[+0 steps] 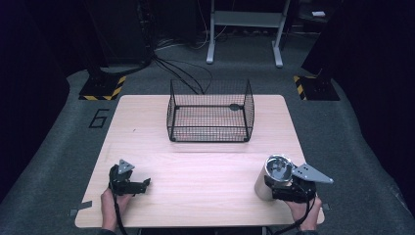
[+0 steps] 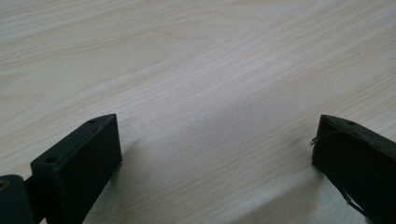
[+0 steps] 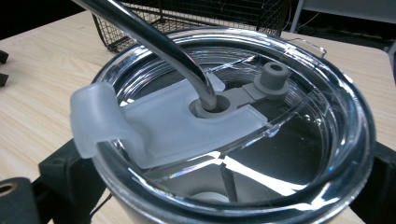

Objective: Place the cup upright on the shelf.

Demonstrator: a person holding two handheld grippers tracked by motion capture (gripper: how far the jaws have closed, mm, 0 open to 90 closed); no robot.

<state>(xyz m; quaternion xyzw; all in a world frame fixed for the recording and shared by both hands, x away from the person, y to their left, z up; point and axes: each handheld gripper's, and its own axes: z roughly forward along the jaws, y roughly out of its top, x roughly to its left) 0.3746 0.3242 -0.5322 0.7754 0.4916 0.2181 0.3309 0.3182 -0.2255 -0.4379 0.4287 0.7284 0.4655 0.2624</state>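
A steel tumbler [image 1: 273, 177] with a clear lid [image 3: 299, 140] and a bent metal straw [image 3: 159, 42] stands tilted near the table's front right corner. My right gripper [image 1: 286, 191] is shut on its body, one black jaw on each side [image 3: 224, 186]. A frosted flap lies across the lid around the straw. My left gripper [image 1: 142, 186] rests low at the front left, open, its jaws [image 2: 215, 126] wide apart over bare wood with nothing between them.
A black wire basket [image 1: 210, 133] stands at the middle back of the light wooden table [image 1: 195, 166], and its mesh [image 3: 187, 14] shows beyond the tumbler. Dark floor, cables and a white stand lie behind the table.
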